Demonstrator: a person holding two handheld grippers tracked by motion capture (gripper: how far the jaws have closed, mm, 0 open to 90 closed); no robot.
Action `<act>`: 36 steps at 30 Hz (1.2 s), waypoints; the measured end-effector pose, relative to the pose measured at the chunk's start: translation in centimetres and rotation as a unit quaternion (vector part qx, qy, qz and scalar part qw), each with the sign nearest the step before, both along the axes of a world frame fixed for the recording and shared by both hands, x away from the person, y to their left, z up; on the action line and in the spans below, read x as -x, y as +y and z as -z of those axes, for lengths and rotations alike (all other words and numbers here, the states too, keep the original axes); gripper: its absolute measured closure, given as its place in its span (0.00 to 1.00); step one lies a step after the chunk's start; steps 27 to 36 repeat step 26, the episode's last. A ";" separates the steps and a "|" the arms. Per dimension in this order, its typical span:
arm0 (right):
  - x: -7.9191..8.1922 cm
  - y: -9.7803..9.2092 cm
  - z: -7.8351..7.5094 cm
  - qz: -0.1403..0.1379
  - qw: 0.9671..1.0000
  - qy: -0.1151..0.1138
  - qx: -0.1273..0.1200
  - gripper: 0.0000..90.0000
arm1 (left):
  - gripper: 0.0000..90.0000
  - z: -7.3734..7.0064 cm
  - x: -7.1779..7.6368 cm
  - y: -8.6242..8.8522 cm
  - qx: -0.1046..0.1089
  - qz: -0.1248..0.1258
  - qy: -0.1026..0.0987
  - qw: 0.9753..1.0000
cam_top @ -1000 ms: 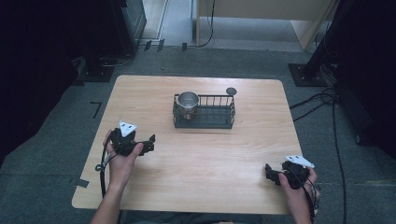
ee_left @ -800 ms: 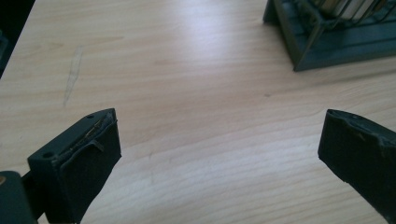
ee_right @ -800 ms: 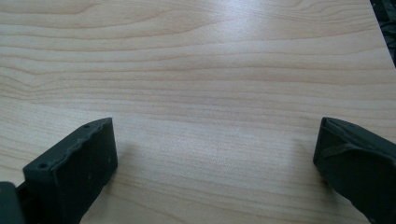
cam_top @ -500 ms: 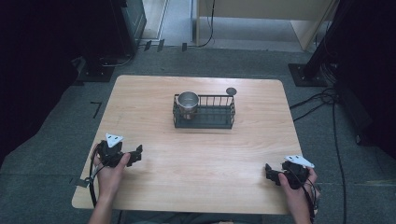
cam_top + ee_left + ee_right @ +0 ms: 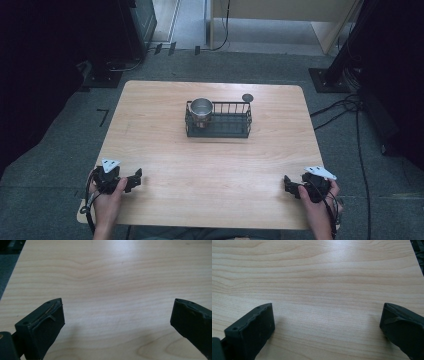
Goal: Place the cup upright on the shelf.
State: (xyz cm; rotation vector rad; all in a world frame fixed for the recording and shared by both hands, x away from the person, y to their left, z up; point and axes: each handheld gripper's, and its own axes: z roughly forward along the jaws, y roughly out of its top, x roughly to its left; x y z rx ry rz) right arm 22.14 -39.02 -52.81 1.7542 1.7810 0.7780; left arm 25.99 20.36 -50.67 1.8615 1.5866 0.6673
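Note:
A black wire basket (image 5: 219,120) stands at the middle back of the wooden table (image 5: 210,165). A shiny metal cup (image 5: 201,109) sits upright in its left end. Resting near the front left corner of the table, my left gripper (image 5: 136,178) is open, its jaws wide apart over bare wood in the left gripper view (image 5: 117,322). By the front right corner lies my right gripper (image 5: 288,185), open as well, with nothing between its jaws in the right gripper view (image 5: 327,322).
A small round dark disc (image 5: 247,98) lies on the table just behind the basket's right end. Cables (image 5: 345,107) run over the grey floor to the right, and dark equipment stands at the back left and right.
My left gripper has drawn back toward the front left corner and settled low on the table. The right gripper has stayed put.

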 end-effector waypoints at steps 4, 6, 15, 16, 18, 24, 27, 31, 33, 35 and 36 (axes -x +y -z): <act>0.0 0.0 0.0 0.000 1.000 0.000 0.000 0.00 | 0.00 0.7 0.6 0.6 -0.020 -0.005 0.014 1.000; 0.0 0.0 0.0 0.000 1.000 0.000 0.000 0.00 | 0.00 0.7 1.0 1.2 -0.019 -0.015 0.012 1.000; 0.0 0.0 0.0 0.000 1.000 0.000 0.000 0.00 | 0.00 1.0 0.3 2.4 -0.024 -0.013 0.024 0.999; 0.0 0.0 0.0 0.000 1.000 0.000 0.000 0.00 | 0.00 1.1 0.2 2.3 -0.021 -0.012 0.023 0.999; 0.0 0.0 0.0 0.000 1.000 0.000 0.001 0.00 | 0.00 1.2 0.1 2.2 -0.014 -0.006 0.022 1.000; 0.0 -0.1 0.0 0.010 1.000 0.001 0.001 0.00 | 0.00 1.2 -0.2 1.8 -0.014 0.014 0.020 1.000; 0.0 -0.1 0.0 0.010 1.000 0.001 0.001 0.00 | 0.00 1.2 -0.2 1.8 -0.013 0.013 0.020 1.000; 0.0 -0.1 0.0 0.010 1.000 0.001 0.001 0.00 | 0.00 1.2 -0.2 1.8 -0.013 0.013 0.020 1.000; 0.0 -0.1 0.0 0.010 1.000 0.001 0.001 0.00 | 0.00 1.2 -0.2 1.8 -0.013 0.013 0.020 1.000; 0.0 -0.1 0.0 0.010 1.000 0.001 0.001 0.00 | 0.00 1.2 -0.2 1.8 -0.013 0.013 0.020 1.000; 0.0 -0.1 0.0 0.010 1.000 0.001 0.001 0.00 | 0.00 1.2 -0.2 1.8 -0.013 0.013 0.020 1.000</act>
